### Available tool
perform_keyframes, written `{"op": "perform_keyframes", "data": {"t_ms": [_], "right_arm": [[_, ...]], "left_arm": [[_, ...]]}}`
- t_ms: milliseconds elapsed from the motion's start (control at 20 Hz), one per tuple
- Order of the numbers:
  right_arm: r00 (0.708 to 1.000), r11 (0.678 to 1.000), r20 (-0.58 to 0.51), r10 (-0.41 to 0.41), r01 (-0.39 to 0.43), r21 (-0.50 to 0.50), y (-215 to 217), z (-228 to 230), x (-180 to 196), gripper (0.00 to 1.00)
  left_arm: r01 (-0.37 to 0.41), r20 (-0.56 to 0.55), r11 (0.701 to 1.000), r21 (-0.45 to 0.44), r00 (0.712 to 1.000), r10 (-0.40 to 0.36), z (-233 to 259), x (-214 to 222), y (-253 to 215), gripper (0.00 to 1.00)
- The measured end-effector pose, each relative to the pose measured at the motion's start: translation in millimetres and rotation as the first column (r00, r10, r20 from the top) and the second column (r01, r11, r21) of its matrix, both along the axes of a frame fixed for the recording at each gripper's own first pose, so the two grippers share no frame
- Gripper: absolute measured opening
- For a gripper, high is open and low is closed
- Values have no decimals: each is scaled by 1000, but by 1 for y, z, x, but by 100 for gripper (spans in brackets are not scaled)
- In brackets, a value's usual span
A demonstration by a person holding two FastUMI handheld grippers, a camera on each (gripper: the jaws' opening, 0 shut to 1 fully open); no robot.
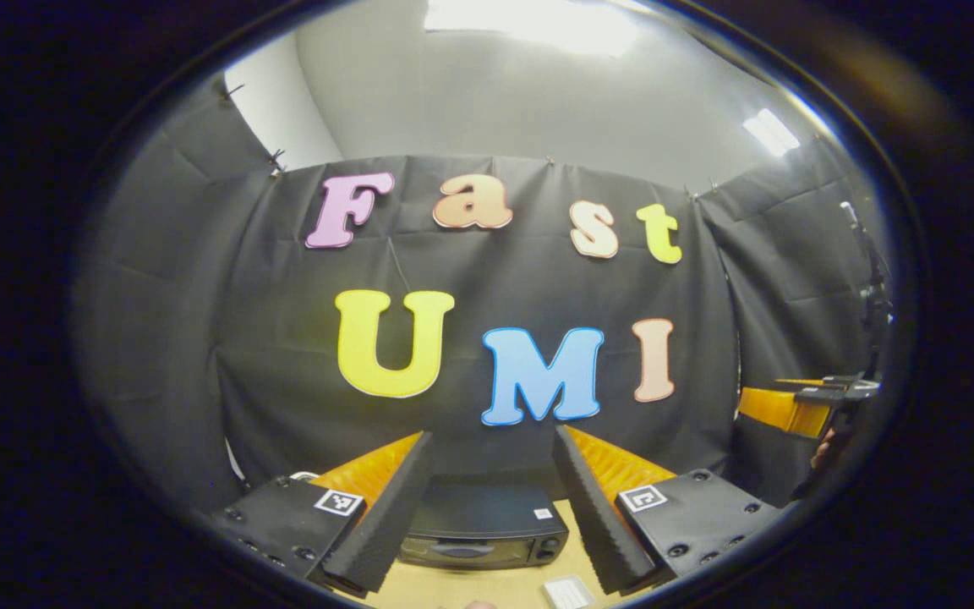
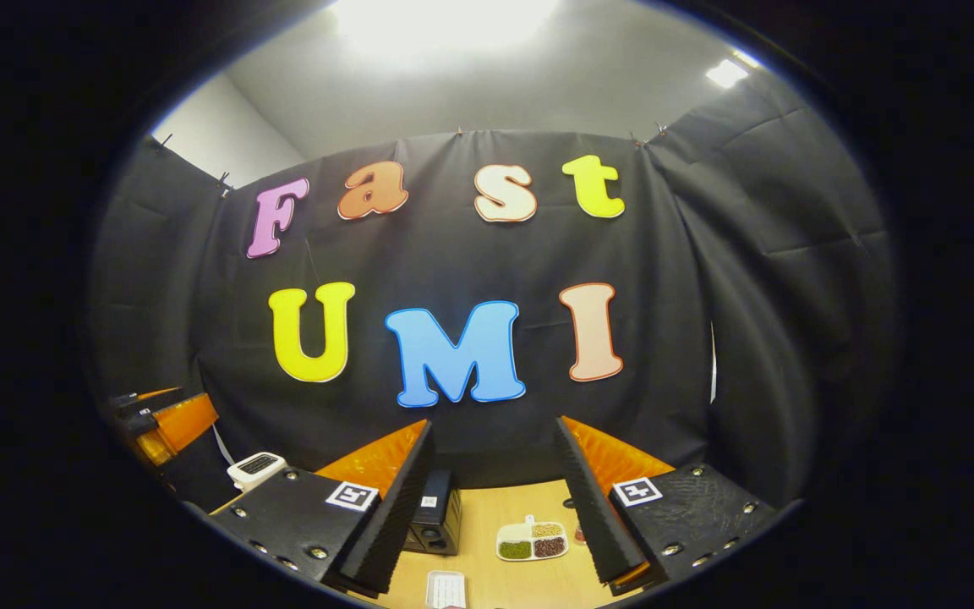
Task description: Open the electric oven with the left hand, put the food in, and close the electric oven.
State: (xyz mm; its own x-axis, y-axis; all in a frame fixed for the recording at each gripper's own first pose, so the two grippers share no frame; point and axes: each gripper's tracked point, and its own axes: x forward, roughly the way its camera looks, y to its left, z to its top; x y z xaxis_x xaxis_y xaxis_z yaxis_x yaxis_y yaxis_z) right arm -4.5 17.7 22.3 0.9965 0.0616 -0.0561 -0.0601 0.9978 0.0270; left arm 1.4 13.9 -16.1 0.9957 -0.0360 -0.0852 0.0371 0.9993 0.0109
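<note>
In the left gripper view the black electric oven (image 1: 480, 537) stands on the wooden table, door shut, seen low between my left gripper's (image 1: 491, 516) spread fingers. That gripper is open and holds nothing, raised well above and short of the oven. In the right gripper view the oven (image 2: 436, 512) shows side-on at lower left, and a white divided plate of food (image 2: 533, 540) lies on the table to its right. My right gripper (image 2: 491, 507) is open and empty, high above the plate. The other gripper (image 2: 167, 423) appears at far left.
A small white flat object (image 1: 567, 592) lies on the wooden table (image 1: 487, 584) in front of the oven, also the white object (image 2: 445, 588) near the bottom edge. A white device (image 2: 255, 468) sits at the left. The right gripper (image 1: 800, 406) and a hand show at far right.
</note>
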Motion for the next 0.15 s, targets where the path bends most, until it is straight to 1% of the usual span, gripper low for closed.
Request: {"op": "perform_keyframes", "data": {"t_ms": [50, 100, 150], "right_arm": [[1000, 1000, -1, -13, 13, 0, 1, 1, -4, 86], [1000, 1000, -3, -21, 21, 2, 1, -3, -12, 93], [1000, 1000, 0, -23, 23, 2, 3, -1, -21, 93]], "left_arm": [[8, -4, 1000, -1, 1000, -8, 0, -5, -1, 98], [21, -6, 1000, -10, 1000, -21, 0, -11, 0, 98], [31, -8, 999, -18, 999, -31, -1, -16, 1, 98]]}}
